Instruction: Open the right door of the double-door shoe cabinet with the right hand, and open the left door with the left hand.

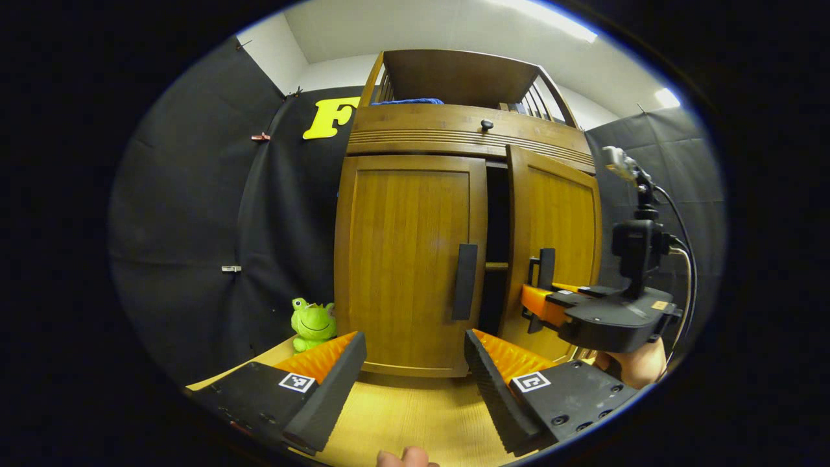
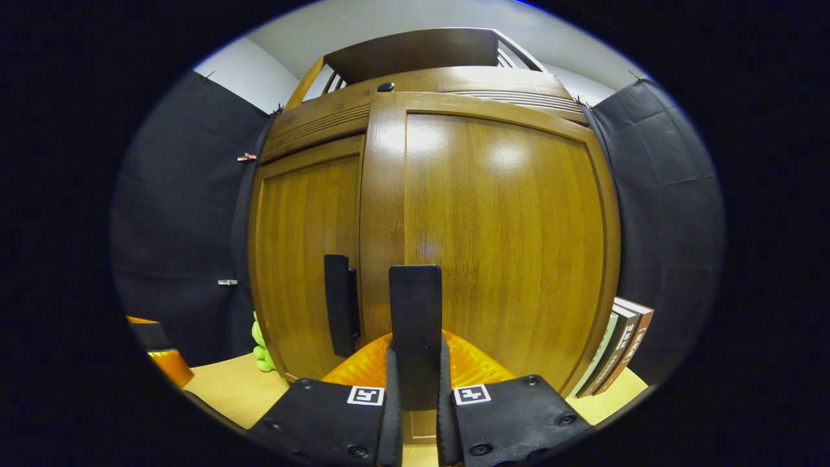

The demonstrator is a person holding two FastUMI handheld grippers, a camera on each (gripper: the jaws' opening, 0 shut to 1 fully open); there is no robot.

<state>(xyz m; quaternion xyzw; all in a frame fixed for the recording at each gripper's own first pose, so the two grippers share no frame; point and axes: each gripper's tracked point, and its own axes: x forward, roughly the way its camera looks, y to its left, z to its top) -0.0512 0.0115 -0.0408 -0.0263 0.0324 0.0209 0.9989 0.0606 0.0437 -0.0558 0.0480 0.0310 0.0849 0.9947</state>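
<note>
Between the pressed fingers of the right gripper (image 2: 415, 383), the right door's handle (image 2: 415, 324) was pinched; the right door (image 2: 506, 246) was partly opened. Ahead of the left gripper (image 1: 415, 383), its fingers spread, the left door (image 1: 402, 259) was seen closed, its handle (image 1: 465, 281) not yet grasped.

left gripper view: low over the bench (image 1: 402, 415), set back, facing the shoe cabinet (image 1: 415, 130) front nearly head-on; whole cabinet in frame, the other hand-held gripper (image 1: 541, 305) at right. right gripper view: very near the right door (image 2: 506, 246), looking slightly up along it. shared: both doors, the left door's handle (image 1: 465, 281), the green frog toy (image 1: 312, 322) at the cabinet's left foot.
</note>
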